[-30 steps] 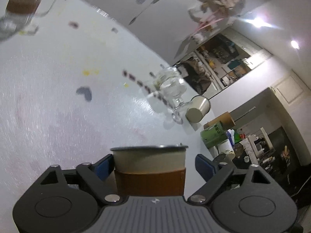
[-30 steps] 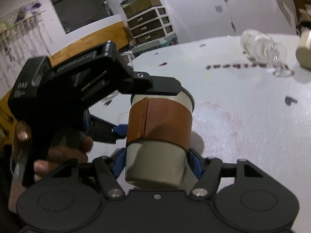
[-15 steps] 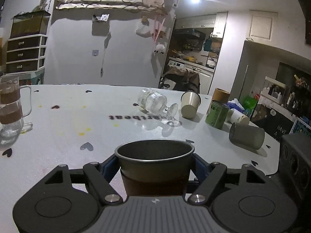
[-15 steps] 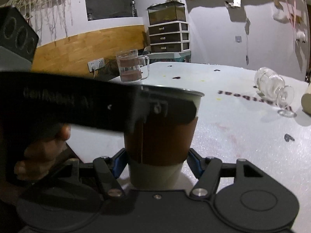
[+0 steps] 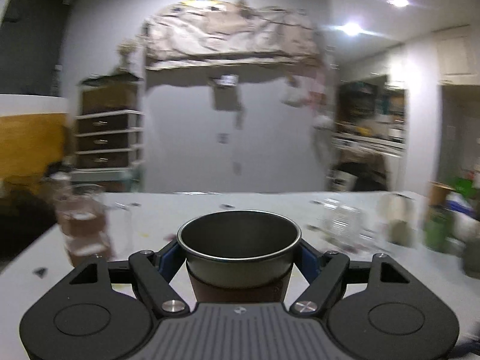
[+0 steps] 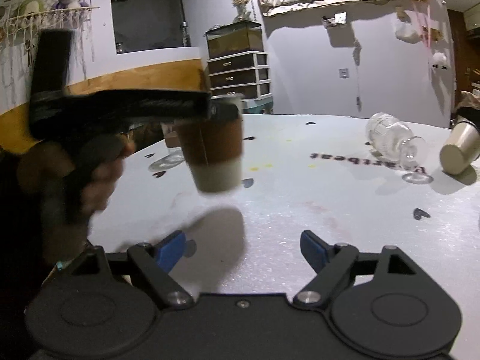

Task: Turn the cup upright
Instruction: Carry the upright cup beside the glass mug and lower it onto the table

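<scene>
cup [image 5: 238,241] — dull metal, matt brown sleeve | table [image 6: 300,198] — glossy white

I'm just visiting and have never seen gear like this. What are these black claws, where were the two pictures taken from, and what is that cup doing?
There is no robot here: a person holds a two-fingered claw in each hand, and each claw carries a camera looking along its fingers. In the left claw's picture, the left gripper clamps a cup with a brown sleeve, its mouth facing up. The right claw's picture shows that same cup hanging above the white table, while the right gripper is open and empty. On the table lie a tipped glass and a tipped beige cup. A glass mug stands at the left, blurred.
</scene>
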`<state>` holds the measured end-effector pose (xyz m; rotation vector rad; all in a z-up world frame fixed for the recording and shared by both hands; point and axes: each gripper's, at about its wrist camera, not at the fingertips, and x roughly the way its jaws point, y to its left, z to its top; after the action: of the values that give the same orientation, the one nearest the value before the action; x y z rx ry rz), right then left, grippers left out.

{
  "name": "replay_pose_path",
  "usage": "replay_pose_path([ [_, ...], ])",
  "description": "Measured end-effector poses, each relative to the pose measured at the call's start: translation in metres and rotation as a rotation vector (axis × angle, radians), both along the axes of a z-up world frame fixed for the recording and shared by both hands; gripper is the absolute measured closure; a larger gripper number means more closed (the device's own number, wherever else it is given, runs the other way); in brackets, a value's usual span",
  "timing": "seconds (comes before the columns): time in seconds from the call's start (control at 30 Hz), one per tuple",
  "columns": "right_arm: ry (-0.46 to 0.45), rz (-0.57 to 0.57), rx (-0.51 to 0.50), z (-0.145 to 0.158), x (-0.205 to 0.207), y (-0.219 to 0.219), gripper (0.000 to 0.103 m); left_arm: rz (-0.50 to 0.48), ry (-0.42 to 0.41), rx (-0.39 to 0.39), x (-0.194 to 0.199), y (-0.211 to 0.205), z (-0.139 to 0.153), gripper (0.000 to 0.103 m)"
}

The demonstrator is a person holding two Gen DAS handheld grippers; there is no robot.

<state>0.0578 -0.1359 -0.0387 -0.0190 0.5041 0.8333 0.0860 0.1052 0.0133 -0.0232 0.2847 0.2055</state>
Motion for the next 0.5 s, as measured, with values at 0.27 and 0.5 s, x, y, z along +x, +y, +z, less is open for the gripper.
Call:
replay_pose_path([
  [0.27,-0.049,-0.039,-0.022,0.001,-0.004,0.002,0.019,0.19,-0.016,0.003,0.063,0.054,-0.01,0.025],
  [0.5,-0.078,-0.069,-0.032,0.001,-0.004,0.005,0.019,0.275,-0.035,0.033,0.082,0.077,-0.013,0.025],
])
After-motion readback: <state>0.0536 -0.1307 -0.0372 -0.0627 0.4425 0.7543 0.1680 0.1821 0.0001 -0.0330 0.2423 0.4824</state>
